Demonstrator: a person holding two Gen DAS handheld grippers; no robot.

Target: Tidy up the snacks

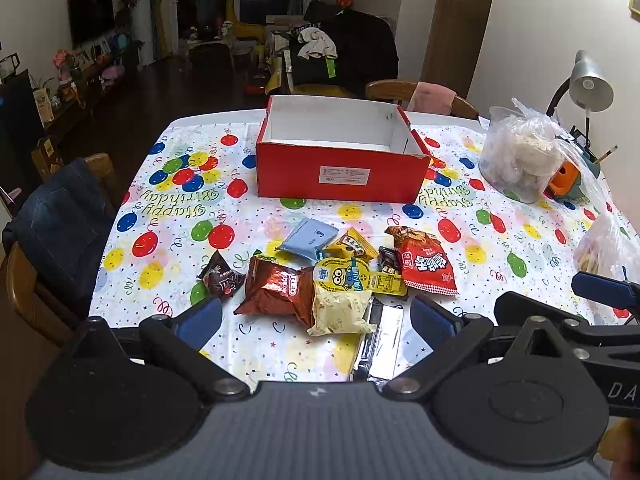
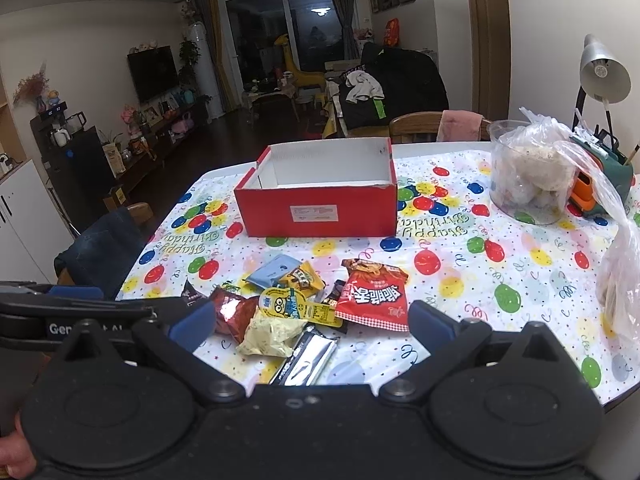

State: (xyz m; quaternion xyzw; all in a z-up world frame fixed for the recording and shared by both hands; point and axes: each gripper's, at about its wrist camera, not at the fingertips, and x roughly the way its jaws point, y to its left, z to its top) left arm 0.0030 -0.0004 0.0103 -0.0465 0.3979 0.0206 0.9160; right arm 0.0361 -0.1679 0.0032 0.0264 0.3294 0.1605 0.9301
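A pile of snack packets lies on the balloon tablecloth (image 1: pixel 168 216): a brown foil bag (image 1: pixel 276 292), a cream bag (image 1: pixel 340 312), a yellow minion pack (image 1: pixel 344 276), a red bag (image 1: pixel 424 264), a blue packet (image 1: pixel 308 238), a silver bar (image 1: pixel 384 336) and a small dark packet (image 1: pixel 220 278). An open red box (image 1: pixel 340 172) with a white inside stands empty behind them; it also shows in the right wrist view (image 2: pixel 320 208). My left gripper (image 1: pixel 316 316) is open and empty just before the pile. My right gripper (image 2: pixel 312 322) is open and empty, also near the pile.
A clear tub with a plastic bag (image 1: pixel 520 156) stands at the right, a desk lamp (image 1: pixel 588 84) and an orange-green holder (image 1: pixel 568 180) behind it. Another plastic bag (image 2: pixel 620 276) lies at the right edge. Chairs stand at the left (image 1: pixel 60 220) and far side (image 1: pixel 420 96).
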